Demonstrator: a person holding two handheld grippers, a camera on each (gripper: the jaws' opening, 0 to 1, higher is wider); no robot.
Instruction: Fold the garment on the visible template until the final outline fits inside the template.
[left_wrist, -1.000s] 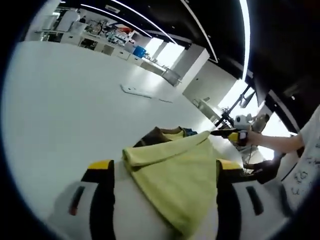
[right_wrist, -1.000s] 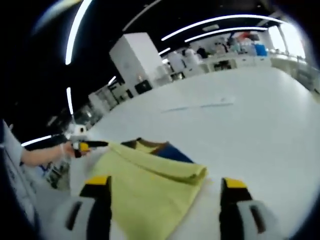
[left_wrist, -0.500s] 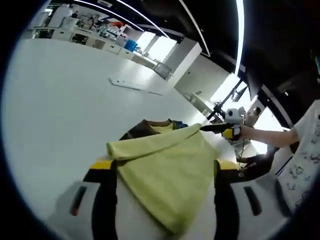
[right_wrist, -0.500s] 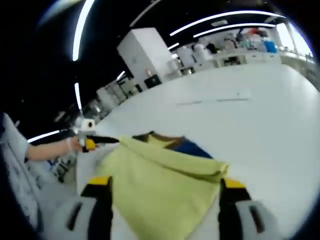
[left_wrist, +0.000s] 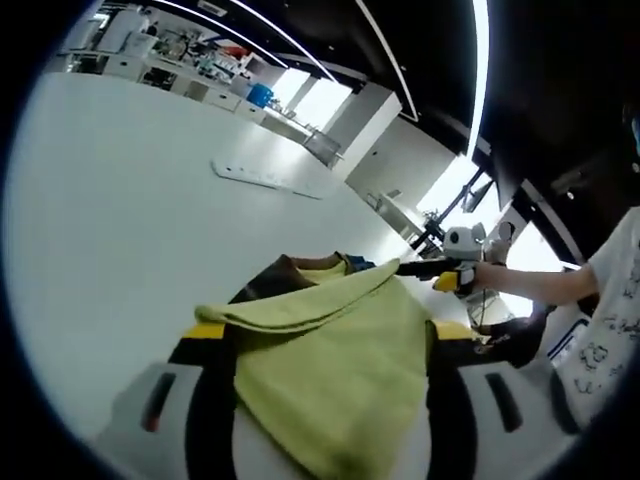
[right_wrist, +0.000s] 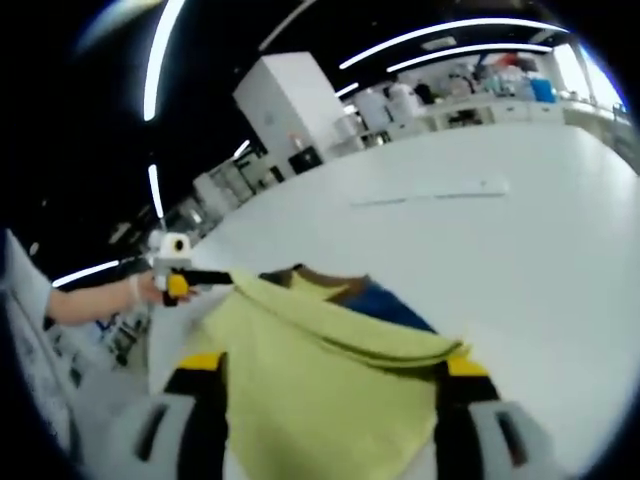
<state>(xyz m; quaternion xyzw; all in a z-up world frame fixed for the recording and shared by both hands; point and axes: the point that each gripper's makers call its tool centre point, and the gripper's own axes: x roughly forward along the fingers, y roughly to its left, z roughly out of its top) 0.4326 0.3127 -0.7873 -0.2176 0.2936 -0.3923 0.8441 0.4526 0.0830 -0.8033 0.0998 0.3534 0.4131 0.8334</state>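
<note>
Holding a soft yellow-green garment (left_wrist: 335, 375) lifted off the wide white table (left_wrist: 110, 220), you have it stretched between both tools. Your left gripper (left_wrist: 325, 400), with its black-and-yellow jaws, is clamped on one corner; cloth fills the gap between the jaws and drapes toward the lens. In the right gripper view, your right gripper (right_wrist: 330, 410) is closed on the other corner in the same way.

The garment's far part, showing a brown collar and a blue patch (right_wrist: 385, 303), rests on the table near the edge closest to you. Compared with one second ago, the fold of cloth has spread wider across both pairs of jaws, and its rolled front edge now reaches from one jaw to the other. A thin white strip (left_wrist: 265, 180) lies flat farther out on the table, well apart from the garment. Your bare forearm (left_wrist: 530, 283) shows behind the other tool.
</note>
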